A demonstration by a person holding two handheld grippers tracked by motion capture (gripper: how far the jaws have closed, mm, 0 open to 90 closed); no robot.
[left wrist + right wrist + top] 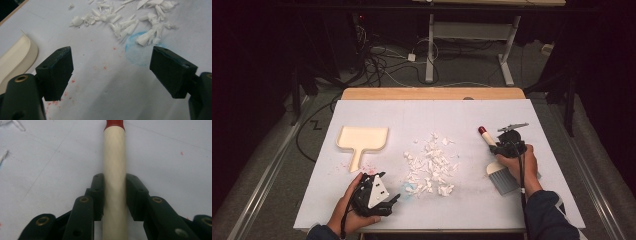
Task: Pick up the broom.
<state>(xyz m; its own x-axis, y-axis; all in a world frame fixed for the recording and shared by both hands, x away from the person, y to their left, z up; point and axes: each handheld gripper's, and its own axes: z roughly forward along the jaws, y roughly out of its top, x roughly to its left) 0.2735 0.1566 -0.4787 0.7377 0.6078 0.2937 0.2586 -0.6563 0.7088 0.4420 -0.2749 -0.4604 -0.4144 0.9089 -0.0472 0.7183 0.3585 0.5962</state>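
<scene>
The right gripper [115,195] is closed on the cream handle of a brush [114,157], with both jaws pressing its sides. In the high view the brush [502,177] lies at about 4 o'clock on the white table [462,115], its red tip pointing toward 11 o'clock. The left gripper [111,72] hovers at 7 o'clock with its jaws wide apart and nothing between them. A dustpan [362,140] lies at 9 o'clock, and white paper scraps [431,165] lie in the middle.

Your brush [494,152] shows a cream handle with a red tip and grey bristles; the dustpan [362,139] is cream, the paper scraps [432,167] white, and your pale surface [462,115] carries red specks and a blue smudge [136,53].
</scene>
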